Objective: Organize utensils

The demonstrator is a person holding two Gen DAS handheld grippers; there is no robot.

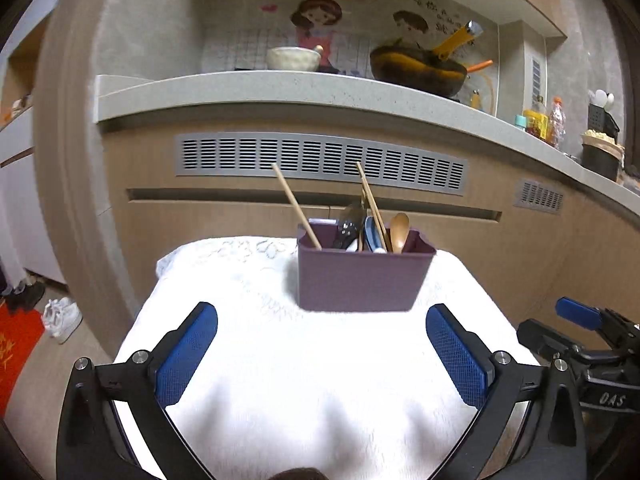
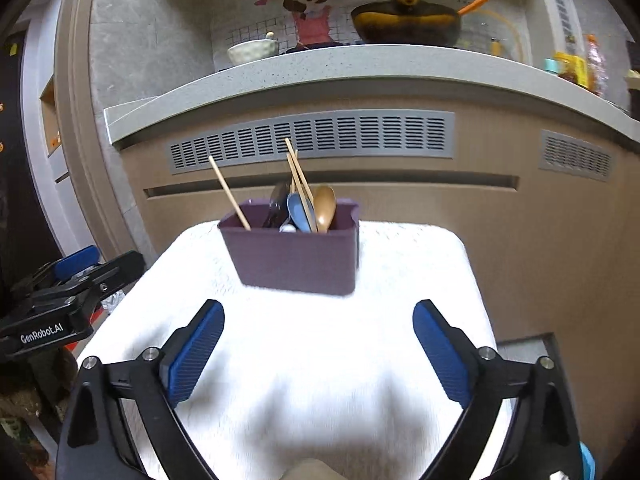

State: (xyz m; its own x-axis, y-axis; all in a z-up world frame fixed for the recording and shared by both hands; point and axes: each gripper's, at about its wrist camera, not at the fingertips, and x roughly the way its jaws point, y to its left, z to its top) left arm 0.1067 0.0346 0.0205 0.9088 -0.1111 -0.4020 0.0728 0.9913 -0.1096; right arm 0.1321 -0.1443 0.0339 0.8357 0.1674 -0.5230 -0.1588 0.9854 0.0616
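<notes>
A purple utensil bin (image 1: 362, 280) (image 2: 296, 260) stands at the far side of a table covered with a white cloth (image 1: 300, 360) (image 2: 312, 360). Inside it stand wooden chopsticks (image 1: 296, 206) (image 2: 230, 194), a wooden spoon (image 1: 399, 230) (image 2: 325, 204), a blue spoon (image 2: 299, 210) and a dark utensil (image 1: 349, 226). My left gripper (image 1: 322, 320) hangs open over the cloth, short of the bin, nothing between its blue pads. My right gripper (image 2: 318, 316) is open too, empty, just before the bin. Each gripper shows at the edge of the other's view.
Behind the table runs a wooden cabinet front with grey vents (image 1: 320, 160) under a grey counter (image 1: 280, 92). On the counter sit a bowl (image 1: 294, 58), a dark pan (image 1: 416, 70), bottles (image 1: 548, 120). White shoes (image 1: 62, 318) lie on the floor at left.
</notes>
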